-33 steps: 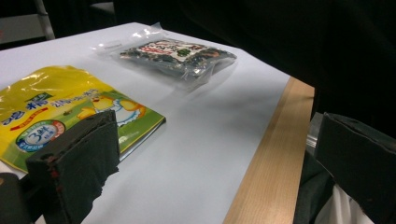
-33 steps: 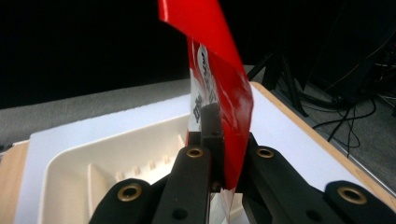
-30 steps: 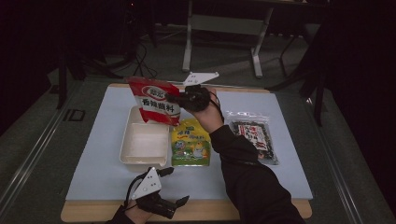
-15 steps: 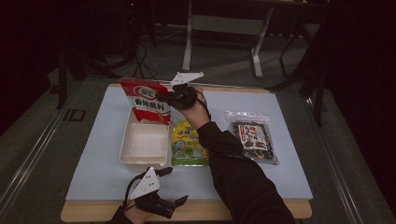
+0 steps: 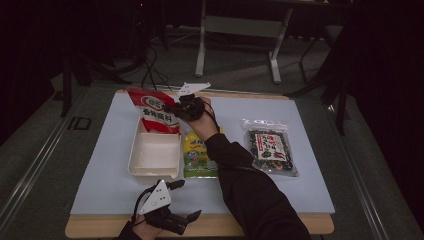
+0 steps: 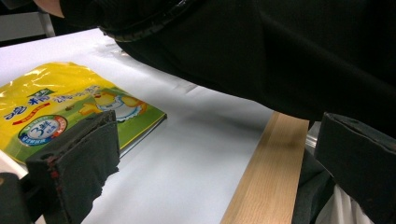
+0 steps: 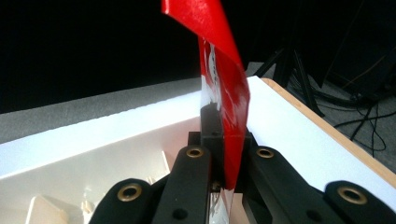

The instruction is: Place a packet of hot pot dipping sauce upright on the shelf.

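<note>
- Right gripper point(image 5: 176, 109): jaws closed flat on the red bag point(image 5: 154, 111), pinching its right edge. In the right gripper view the red film point(image 7: 224, 93) rises upright from between the pads, which meet on it.
- Red bag: held off the table, standing roughly upright with its printed face toward the near side. Its lower edge hangs over the far end of the white tray point(image 5: 154, 155). Whether it touches the tray's far rim cannot be told.
- Right gripper position: at the far middle of the mat point(image 5: 100, 185), just right of the bag, with the sleeve point(image 5: 250, 190) reaching across from the near edge.
- Left gripper point(image 5: 189, 201): jaws wide apart, nothing between them. In the left gripper view both black pads point(image 6: 74, 158) stand clear over bare mat and the wooden table edge point(image 6: 266, 177).
- Left gripper position: at the near edge, just near of the tray and well apart from the red bag.
- Yellow bag point(image 5: 199, 152): flat on the mat, just right of the tray, partly under the sleeve.
- Dark packet point(image 5: 270, 150): flat on the mat, right of the sleeve.
</note>
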`<state>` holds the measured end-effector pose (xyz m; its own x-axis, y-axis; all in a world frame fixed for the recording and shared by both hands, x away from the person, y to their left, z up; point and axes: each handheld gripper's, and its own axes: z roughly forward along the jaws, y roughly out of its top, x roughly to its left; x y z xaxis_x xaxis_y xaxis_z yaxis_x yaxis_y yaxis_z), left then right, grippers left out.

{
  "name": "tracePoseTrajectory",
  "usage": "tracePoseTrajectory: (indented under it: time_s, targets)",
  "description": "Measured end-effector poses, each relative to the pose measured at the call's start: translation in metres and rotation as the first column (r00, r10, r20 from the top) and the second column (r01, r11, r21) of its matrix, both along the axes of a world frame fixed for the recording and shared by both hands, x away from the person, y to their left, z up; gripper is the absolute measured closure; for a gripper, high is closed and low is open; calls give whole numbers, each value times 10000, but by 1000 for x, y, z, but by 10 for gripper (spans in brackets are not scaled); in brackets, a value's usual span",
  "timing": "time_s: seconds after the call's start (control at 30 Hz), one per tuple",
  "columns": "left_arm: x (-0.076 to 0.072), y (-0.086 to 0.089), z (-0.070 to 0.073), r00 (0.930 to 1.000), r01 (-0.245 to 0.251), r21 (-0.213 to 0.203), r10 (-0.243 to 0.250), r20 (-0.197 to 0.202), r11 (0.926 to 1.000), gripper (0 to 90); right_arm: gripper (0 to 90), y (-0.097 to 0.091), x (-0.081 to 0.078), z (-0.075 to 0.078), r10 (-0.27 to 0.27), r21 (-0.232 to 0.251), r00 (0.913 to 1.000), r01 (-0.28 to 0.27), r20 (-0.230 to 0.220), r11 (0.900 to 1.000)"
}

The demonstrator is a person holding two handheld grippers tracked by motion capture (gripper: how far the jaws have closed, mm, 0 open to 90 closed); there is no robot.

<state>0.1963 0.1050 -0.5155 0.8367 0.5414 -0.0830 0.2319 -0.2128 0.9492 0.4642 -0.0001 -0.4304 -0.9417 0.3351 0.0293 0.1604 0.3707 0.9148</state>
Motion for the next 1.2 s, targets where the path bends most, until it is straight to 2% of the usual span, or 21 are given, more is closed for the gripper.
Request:
tracePoseTrajectory:
  time_s: [0.03, 0.13, 0.23, 0.27, 0.33, 0.63, 0.87, 1.03, 1.2]
  targets:
    - [0, 0, 0, 10000, -12, 19, 12, 6, 10000, 14, 900, 1, 1, -3, -18, 1, 9998, 18, -187, 10000]
    - [0, -1, -1, 10000, 20, 55, -20, 23, 10000, 14, 900, 2, 2, -5, -20, -30, 9997, 19, -231, 10000]
    - [0, -1, -1, 10000, 30, 90, -30, 10, 10000, 14, 884, 1, 3, -10, 31, -313, 9990, -45, -446, 9995]
    - [0, -1, -1, 10000, 26, 91, -26, 3, 10000, 14, 862, 0, 2, -10, 0, -415, 9994, -14, -333, 9991]
    - [0, -1, -1, 10000, 36, 70, -36, 2, 10000, 14, 804, -2, 2, -8, -24, -420, 9991, 6, -419, 9991]
    - [0, -3, -2, 10000, 64, 186, -64, 19, 9998, 14, 663, -12, -5, -4, -351, -850, 9992, 332, -208, 9958]
    - [0, -4, -3, 9999, 76, 254, -78, 64, 9996, 14, 636, -32, -12, -5, -588, -781, 9981, 570, -209, 9953]
    - [0, -6, -3, 9999, 97, 304, -98, 51, 9995, 14, 629, -49, -19, -8, -682, -1044, 9975, 662, -159, 9923]
    - [1, -7, -5, 9999, 132, 342, -133, 27, 9993, 14, 630, -68, -22, -9, -900, -1106, 9956, 868, -246, 9901]
